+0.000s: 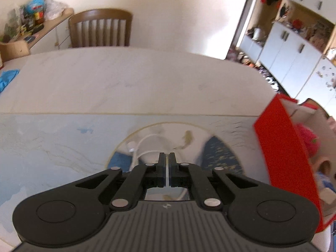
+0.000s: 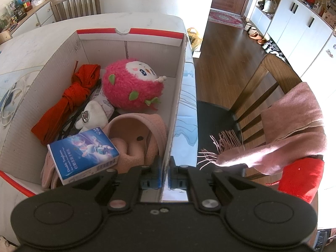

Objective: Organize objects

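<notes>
Right hand-held gripper [image 2: 165,169] is clamped on the right wall of the red-and-white cardboard box [image 2: 178,88], near its front corner. The box sits at the right edge of the pale marble-look surface [image 2: 63,28], floor and chair just beyond. Inside: blue carton [image 2: 83,154] printed "Double Toughness", pink dragon-fruit plush [image 2: 132,83], red cloth bundle [image 2: 69,96], pink fleece item [image 2: 142,132]. Left hand-held gripper [image 1: 167,157] is pinched closed, holding nothing, above a white cable [image 1: 145,140] left of the box; the surface ahead is bare.
</notes>
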Available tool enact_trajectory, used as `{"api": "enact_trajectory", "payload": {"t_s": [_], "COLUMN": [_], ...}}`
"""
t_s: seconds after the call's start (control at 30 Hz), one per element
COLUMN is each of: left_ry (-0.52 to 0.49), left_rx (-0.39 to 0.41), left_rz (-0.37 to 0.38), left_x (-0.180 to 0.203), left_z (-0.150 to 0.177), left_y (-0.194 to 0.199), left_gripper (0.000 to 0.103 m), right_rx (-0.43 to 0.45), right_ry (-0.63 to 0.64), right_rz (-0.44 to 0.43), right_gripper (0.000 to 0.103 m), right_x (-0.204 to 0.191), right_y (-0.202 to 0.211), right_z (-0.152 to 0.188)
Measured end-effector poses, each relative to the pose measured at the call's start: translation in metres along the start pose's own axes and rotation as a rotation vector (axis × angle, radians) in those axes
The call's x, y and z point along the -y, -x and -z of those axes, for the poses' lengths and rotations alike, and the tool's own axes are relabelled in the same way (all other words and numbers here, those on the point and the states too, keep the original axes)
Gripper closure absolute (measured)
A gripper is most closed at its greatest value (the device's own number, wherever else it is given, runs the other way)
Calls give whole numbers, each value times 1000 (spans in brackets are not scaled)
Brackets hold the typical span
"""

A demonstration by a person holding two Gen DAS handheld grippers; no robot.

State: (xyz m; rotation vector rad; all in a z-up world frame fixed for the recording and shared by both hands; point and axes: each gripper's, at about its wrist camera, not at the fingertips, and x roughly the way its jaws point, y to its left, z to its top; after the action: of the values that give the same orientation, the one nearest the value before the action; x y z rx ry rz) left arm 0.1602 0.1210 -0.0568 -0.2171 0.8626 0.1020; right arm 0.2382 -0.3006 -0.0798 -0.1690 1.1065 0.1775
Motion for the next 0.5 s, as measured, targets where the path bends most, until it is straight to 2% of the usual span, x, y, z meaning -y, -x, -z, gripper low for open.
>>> {"api": "enact_trajectory", "payload": {"t_s": [0.07,0.13,0.23,0.33,0.43,0.47,0.5], "left_ry": [-8,-16,-3,4,3,0,-3], "left_rx": [8,10,-17,-51,-86,-95,-106], "left_rz": [22,10,32,11,-22,-29,-35], "left_x": [5,7,2,-3,-8,-9,-11], "left_z": [-1,-3,-4,-3,0,1,1], "left_y": [6,7,0,-8,-20,-24,-28], "left_gripper": [102,102,102,101,92,83,66], "right_rx": [0,1,2,3,3,3,2], "right_ry": [-1,0,3,5,7,6,6], "right_rz": [0,-2,-2,-4,-2,-3,-3], "right_gripper": [98,98,98,98,98,98,98], "right_x": [0,1,0,1,1,1,1], "right_y": [0,0,0,0,0,0,-1], "right_z": [0,-2,-2,-2,-1,-1,-2]}}
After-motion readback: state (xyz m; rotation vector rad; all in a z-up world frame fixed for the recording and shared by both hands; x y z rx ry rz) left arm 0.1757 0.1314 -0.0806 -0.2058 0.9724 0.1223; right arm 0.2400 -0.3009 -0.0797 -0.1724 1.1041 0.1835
